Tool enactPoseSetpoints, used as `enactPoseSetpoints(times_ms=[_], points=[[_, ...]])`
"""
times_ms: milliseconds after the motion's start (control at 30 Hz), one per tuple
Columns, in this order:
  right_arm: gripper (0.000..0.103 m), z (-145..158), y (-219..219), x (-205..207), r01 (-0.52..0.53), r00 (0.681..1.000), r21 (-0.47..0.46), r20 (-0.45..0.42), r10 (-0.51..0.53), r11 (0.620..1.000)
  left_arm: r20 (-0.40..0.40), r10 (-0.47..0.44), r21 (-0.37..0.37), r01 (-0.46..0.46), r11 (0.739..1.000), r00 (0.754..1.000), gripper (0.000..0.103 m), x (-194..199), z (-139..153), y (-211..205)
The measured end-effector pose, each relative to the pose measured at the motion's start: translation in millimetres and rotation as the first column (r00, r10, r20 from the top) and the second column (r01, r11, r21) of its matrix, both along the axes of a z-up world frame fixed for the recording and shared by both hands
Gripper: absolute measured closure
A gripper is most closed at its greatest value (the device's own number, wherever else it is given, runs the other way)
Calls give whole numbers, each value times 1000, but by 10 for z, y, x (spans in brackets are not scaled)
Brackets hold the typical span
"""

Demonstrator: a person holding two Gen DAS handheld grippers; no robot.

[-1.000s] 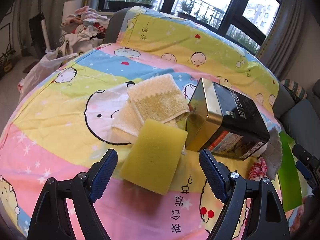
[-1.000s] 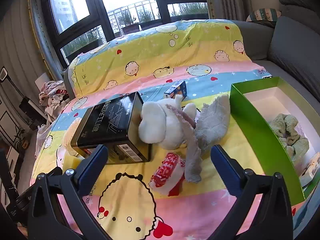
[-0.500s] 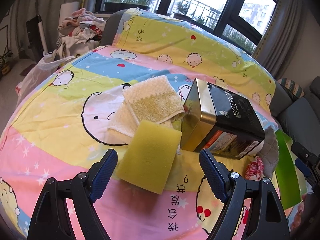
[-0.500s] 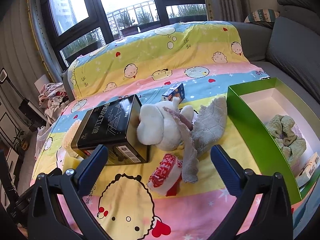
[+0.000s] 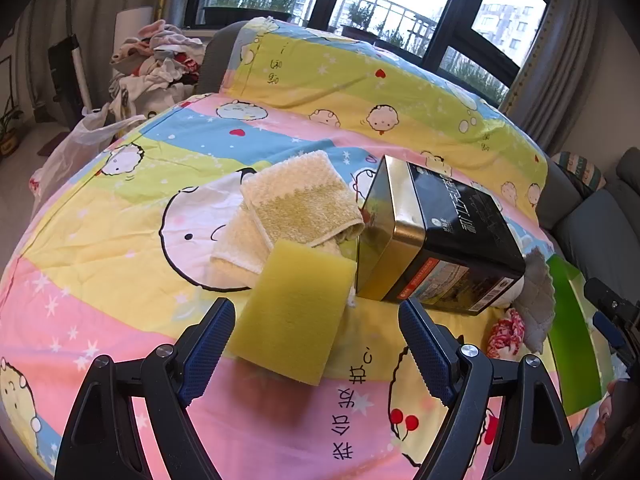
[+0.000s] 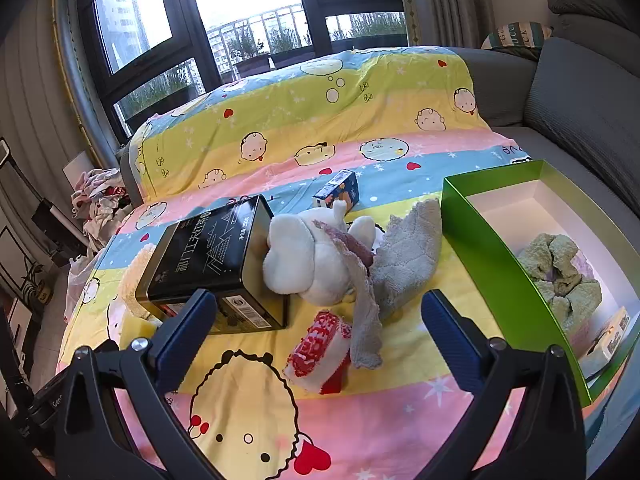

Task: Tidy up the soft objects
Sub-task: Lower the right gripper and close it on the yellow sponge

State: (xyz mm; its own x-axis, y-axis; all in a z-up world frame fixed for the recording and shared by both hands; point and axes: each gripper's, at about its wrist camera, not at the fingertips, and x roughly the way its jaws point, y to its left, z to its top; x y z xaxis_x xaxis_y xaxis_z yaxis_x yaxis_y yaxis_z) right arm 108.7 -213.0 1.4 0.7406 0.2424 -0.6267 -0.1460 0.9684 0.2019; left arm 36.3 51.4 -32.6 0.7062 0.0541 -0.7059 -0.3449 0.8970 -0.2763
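A yellow sponge [image 5: 294, 312] lies flat on the cartoon bedsheet, its near end between the wide-apart fingers of my left gripper [image 5: 314, 312], which is open and not touching it. Behind the sponge is a folded cream towel [image 5: 296, 208]. In the right wrist view my right gripper [image 6: 319, 300] is open above the sheet. Just beyond it lie a red-and-white knitted piece [image 6: 320, 348], a white plush toy [image 6: 308, 260] and a grey cloth [image 6: 408, 256]. A green box [image 6: 492, 256] at the right holds a pale green cloth [image 6: 560, 272].
A black and gold tin [image 5: 436, 240] lies on its side between the towel and the plush. A small blue carton [image 6: 338, 192] stands farther back. A grey sofa [image 6: 580, 100] runs along the right, and clothes are piled at the far left [image 5: 156, 64].
Both views drift only slightly. Nothing on the sheet has moved, and both grippers keep the same wide opening.
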Motion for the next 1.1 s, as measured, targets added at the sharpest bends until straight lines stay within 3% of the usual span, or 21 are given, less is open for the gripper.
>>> enactPoseSetpoints(times_ms=[200,433,533,700,767,833,933,1100], points=[[1,27,26,-29,-26,1000,2,6,26,1000,-3,-7,3,7,1000,1000,19,0,21,20],[1,32,202,-72,-145,989,62,-14,146,987,-44,-10,-8,10,1000,999,19,5,-26,104],[1,-9,335,-71,-216,974,104,-50,222,971,-68,-11,-14,10,1000,998,19,19,-81,132],[2,-119,652,-51,-338,920,250,-117,375,907,-119,-39,-62,32,998,992,19,75,-215,168],[7,-183,852,-51,-370,899,261,-143,414,892,-129,-48,-74,39,996,990,19,96,-267,192],[25,-250,1006,-49,-393,882,262,-164,442,881,-160,-62,-88,49,995,985,19,132,-351,222],[44,-379,1223,-36,-407,858,241,-230,459,881,-182,-53,-107,34,994,982,19,134,-434,286],[44,-495,1534,2,-424,828,249,-284,484,871,-180,-72,-196,36,980,981,19,144,-512,417]])
